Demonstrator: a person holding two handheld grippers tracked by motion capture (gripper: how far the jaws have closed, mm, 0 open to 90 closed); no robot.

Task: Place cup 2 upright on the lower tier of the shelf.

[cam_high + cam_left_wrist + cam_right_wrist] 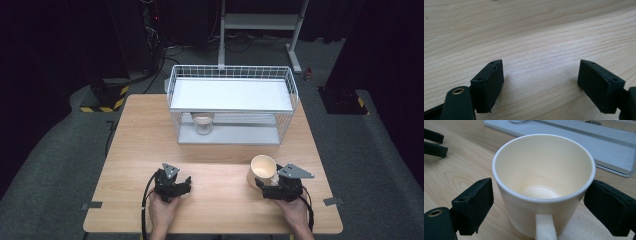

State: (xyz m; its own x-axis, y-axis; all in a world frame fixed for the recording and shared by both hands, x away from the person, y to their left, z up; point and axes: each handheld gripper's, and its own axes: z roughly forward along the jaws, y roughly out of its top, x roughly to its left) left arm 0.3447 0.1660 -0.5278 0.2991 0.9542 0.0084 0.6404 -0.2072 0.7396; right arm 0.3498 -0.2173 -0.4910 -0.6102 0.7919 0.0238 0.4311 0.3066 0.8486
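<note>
Right gripper view is showing the cream mug (544, 185) standing upright on the tabletop (461, 170) between the right hand-held gripper (541, 205)'s parted jaws — pads not pressing; the left hand-held gripper (540, 82) is hovering part-open, holding nothing.

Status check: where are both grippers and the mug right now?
Left gripper open over bare table. Right gripper straddles cream mug, jaws either side; contact unclear. Mug upright, handle facing the gripper. Wire rack well beyond.
</note>
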